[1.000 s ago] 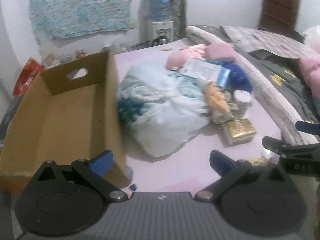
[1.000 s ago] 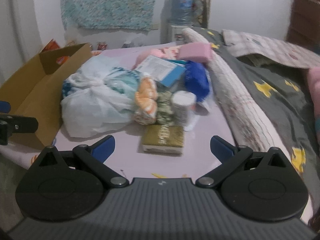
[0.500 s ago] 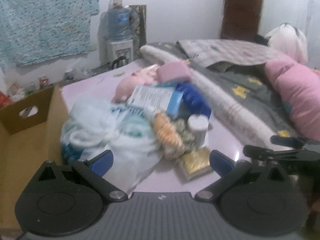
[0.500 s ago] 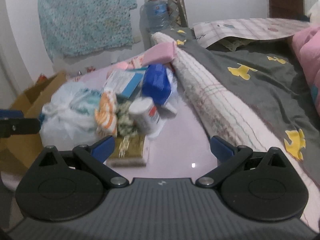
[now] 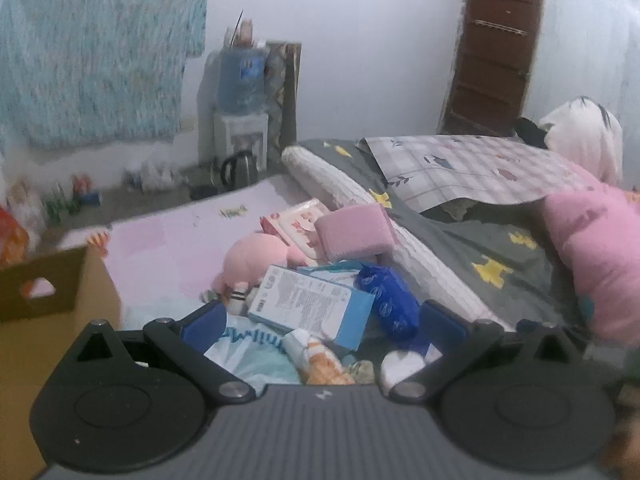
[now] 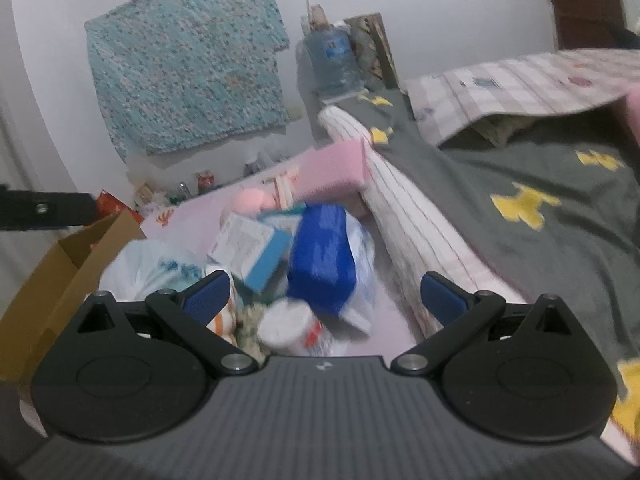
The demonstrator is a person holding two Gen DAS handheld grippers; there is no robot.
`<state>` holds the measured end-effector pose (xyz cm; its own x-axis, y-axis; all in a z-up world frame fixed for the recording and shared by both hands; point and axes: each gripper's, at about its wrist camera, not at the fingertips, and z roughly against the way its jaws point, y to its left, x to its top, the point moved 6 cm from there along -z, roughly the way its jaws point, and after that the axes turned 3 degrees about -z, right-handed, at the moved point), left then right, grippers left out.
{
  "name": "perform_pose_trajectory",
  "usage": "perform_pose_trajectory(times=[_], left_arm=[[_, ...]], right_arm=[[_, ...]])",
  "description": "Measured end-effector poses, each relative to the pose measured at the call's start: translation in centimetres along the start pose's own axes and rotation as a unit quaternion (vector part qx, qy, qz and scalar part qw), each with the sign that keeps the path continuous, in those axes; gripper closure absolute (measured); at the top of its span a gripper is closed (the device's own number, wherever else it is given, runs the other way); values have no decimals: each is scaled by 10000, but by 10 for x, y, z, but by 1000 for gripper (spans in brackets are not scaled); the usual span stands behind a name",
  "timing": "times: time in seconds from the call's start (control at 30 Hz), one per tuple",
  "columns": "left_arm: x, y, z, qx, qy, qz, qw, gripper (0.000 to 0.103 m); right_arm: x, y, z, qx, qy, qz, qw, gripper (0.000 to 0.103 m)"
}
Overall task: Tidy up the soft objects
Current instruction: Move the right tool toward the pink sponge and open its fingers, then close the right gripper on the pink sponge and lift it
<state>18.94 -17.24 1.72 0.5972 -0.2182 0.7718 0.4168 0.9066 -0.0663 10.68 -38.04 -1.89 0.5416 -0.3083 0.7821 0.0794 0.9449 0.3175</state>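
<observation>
A heap of objects lies on the pink table (image 5: pixel 168 240): a pink plush toy (image 5: pixel 250 258), a folded pink cloth (image 5: pixel 354 230), a blue-and-white packet (image 5: pixel 310 306), a blue pouch (image 5: pixel 390 306), a white plastic bag (image 6: pixel 154 268) and a white tub (image 6: pixel 288 326). My left gripper (image 5: pixel 322 322) hovers open above the heap's near side, nothing between its fingers. My right gripper (image 6: pixel 324 296) is open too, just over the blue pouch (image 6: pixel 322 262) and the tub. An open cardboard box (image 5: pixel 44 320) stands left of the heap.
A rolled striped blanket (image 5: pixel 360 204) and a grey bedcover (image 6: pixel 540 220) with yellow shapes border the table on the right. A pink pillow (image 5: pixel 600 256) lies on the bed. A water dispenser (image 5: pixel 240 120) and kettle (image 5: pixel 240 168) stand behind, by the wall.
Both grippers have swung up and forward over the heap, away from the box; the gold packet at the near edge has dropped out of sight. Both stay open.
</observation>
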Motion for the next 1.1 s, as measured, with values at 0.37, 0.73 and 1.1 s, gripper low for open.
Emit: perform_pose_trajectory(times=[0.37, 0.73, 1.1], left_arm=[[22, 37, -82, -309, 614, 1077, 9918, 8], [55, 35, -169, -333, 885, 1188, 9884, 39], [54, 21, -226, -199, 1330, 916, 9867, 49]], right_arm=[[103, -29, -108, 664, 1, -906, 9937, 10], [121, -68, -230, 527, 1099, -1828, 9756, 44], [112, -80, -246, 762, 1234, -2101, 9669, 77]])
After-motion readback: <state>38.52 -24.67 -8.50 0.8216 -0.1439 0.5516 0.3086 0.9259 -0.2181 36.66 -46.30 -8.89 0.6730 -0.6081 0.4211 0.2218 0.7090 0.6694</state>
